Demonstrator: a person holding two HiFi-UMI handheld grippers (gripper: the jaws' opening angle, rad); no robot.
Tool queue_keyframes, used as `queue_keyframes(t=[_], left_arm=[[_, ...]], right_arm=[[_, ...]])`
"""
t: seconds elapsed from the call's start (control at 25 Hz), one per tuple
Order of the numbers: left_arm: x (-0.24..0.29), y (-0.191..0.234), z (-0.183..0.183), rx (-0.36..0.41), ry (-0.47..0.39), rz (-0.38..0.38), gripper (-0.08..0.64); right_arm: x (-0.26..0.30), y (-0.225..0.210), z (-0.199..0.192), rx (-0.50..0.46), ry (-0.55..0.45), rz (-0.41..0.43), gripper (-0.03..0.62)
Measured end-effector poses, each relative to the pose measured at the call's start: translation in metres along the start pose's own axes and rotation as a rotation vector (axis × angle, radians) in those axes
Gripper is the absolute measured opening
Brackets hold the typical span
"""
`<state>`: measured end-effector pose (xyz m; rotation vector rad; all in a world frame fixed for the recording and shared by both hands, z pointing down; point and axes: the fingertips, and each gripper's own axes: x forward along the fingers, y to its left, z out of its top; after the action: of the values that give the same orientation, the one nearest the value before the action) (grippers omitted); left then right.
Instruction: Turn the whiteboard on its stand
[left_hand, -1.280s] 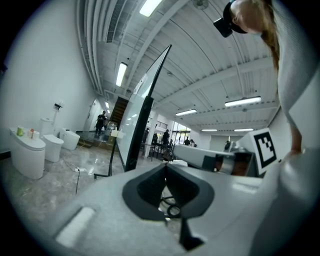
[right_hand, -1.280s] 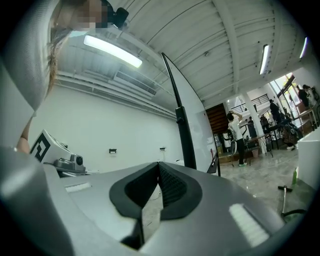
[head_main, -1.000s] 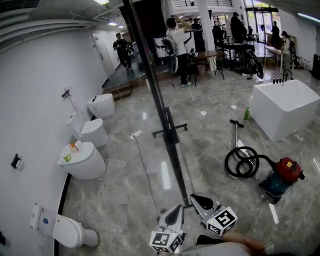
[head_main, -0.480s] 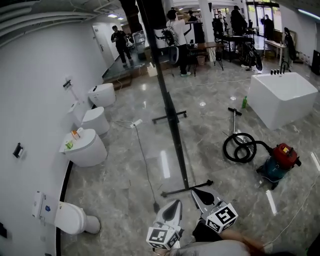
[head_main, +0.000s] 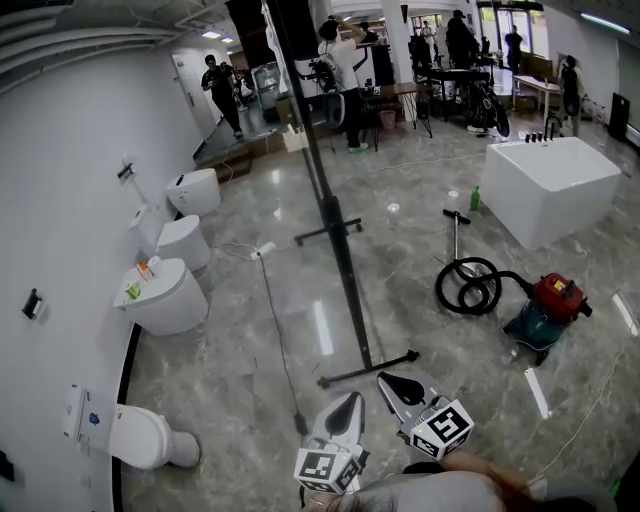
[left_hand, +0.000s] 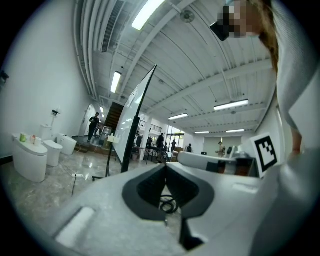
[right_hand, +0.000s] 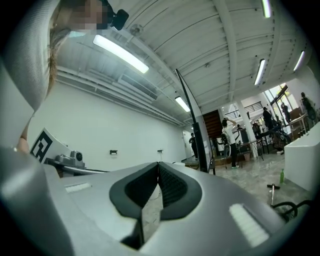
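Observation:
The whiteboard (head_main: 320, 190) shows edge-on in the head view as a tall dark line on a black stand, whose near foot (head_main: 368, 369) rests on the marble floor. My left gripper (head_main: 352, 402) and right gripper (head_main: 388, 381) are low in the picture, just short of that foot and touching nothing. Both are shut and empty. In the left gripper view the jaws (left_hand: 165, 165) meet at the tips, with the white board (left_hand: 134, 117) tilted ahead to the left. In the right gripper view the shut jaws (right_hand: 158, 163) point past the board's dark edge (right_hand: 192, 125).
Toilets (head_main: 165, 300) line the left wall, one (head_main: 135, 435) near my left. A cable (head_main: 275, 320) runs across the floor beside the stand. At right are a red vacuum (head_main: 548, 305) with a coiled hose (head_main: 468, 285) and a white bathtub (head_main: 550, 185). People (head_main: 340, 70) stand at the back.
Both grippers and the head view have drawn back from the whiteboard. The stand's near foot, hidden behind the grippers before, now shows in full ahead of them.

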<state>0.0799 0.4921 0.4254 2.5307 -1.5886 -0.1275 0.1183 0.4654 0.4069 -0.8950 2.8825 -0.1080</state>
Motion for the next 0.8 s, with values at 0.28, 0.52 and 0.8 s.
queue_keyframes(t=[0.28, 0.52, 0.8], left_arm=[[-0.011, -0.013, -0.006, -0.036, 0.007, -0.008, -0.005], [-0.021, -0.016, -0.010, -0.029, 0.008, -0.008, -0.005], [-0.024, -0.023, -0.013, -0.024, 0.021, -0.021, -0.005]], right_arm=[[-0.010, 0.011, 0.000, -0.010, 0.006, 0.008, 0.005], [-0.022, 0.014, -0.013, 0.043, 0.021, -0.025, 0.005], [-0.027, 0.019, -0.018, 0.025, 0.046, -0.018, 0.005]])
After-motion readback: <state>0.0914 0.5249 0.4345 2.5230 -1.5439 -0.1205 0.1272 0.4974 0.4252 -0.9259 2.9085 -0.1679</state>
